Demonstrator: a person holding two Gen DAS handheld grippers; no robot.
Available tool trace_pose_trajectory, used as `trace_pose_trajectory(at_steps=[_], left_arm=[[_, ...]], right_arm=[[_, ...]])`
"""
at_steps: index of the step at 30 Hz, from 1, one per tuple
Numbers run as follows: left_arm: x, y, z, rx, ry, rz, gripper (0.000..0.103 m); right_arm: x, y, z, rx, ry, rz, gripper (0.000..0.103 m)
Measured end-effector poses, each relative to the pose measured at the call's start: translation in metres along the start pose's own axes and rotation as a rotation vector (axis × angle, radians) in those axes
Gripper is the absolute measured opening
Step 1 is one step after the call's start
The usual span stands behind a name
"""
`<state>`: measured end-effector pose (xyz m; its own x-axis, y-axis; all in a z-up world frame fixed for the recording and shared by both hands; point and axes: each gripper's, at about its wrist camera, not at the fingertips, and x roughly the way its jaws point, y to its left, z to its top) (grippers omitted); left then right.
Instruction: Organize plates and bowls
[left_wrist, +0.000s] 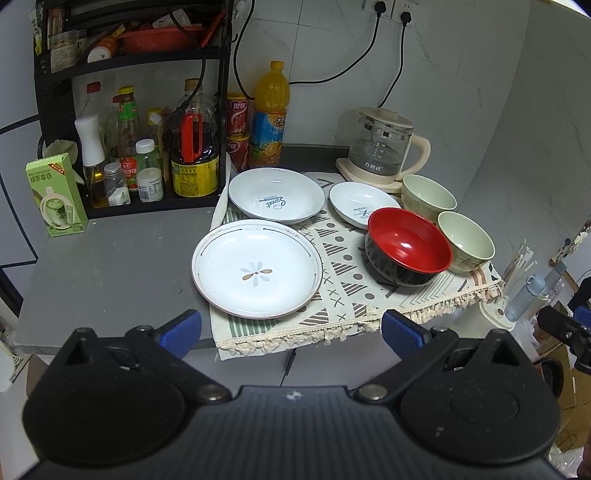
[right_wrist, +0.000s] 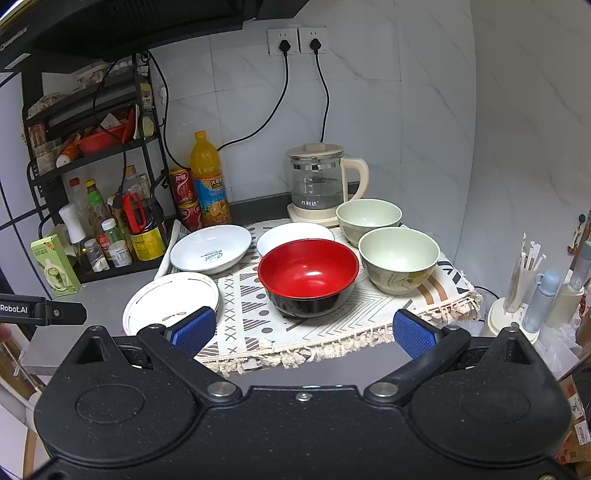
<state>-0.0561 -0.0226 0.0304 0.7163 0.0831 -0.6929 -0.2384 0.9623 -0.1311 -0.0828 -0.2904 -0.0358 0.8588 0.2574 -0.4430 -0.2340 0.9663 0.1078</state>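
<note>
On a patterned mat (left_wrist: 343, 291) (right_wrist: 251, 314) lie a flower plate (left_wrist: 256, 267) (right_wrist: 170, 299), a deep white "Sweet" plate (left_wrist: 276, 195) (right_wrist: 210, 249) and a smaller white dish (left_wrist: 360, 205) (right_wrist: 293, 232). A red-and-black bowl (left_wrist: 408, 243) (right_wrist: 308, 275) stands in front of two pale green bowls (left_wrist: 465, 240) (right_wrist: 398, 256), (left_wrist: 428, 192) (right_wrist: 368, 218). My left gripper (left_wrist: 291, 328) hovers open before the mat's front edge, holding nothing. My right gripper (right_wrist: 304, 330) is open too, just short of the red bowl.
A black rack (left_wrist: 129, 62) of sauce bottles stands at the back left, with an orange juice bottle (left_wrist: 269, 114) and cans beside it. A glass kettle (left_wrist: 384, 147) (right_wrist: 317, 181) sits behind the bowls. A green carton (left_wrist: 55, 195) stands on the grey counter (left_wrist: 110, 266).
</note>
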Motion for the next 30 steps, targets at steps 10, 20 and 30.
trace_pose_trajectory(at_steps=[10, 20, 30], left_arm=[[-0.001, -0.001, 0.001, -0.028, -0.011, 0.01, 0.103], [0.0, -0.006, -0.002, -0.02, -0.007, 0.011, 0.103], [-0.002, -0.012, -0.002, -0.014, -0.003, 0.01, 0.103]], right_arm=[[0.0, -0.004, -0.005, 0.006, 0.002, 0.021, 0.103], [0.0, -0.01, -0.006, 0.01, 0.004, 0.039, 0.103], [0.001, -0.015, -0.008, 0.02, 0.014, 0.045, 0.103]])
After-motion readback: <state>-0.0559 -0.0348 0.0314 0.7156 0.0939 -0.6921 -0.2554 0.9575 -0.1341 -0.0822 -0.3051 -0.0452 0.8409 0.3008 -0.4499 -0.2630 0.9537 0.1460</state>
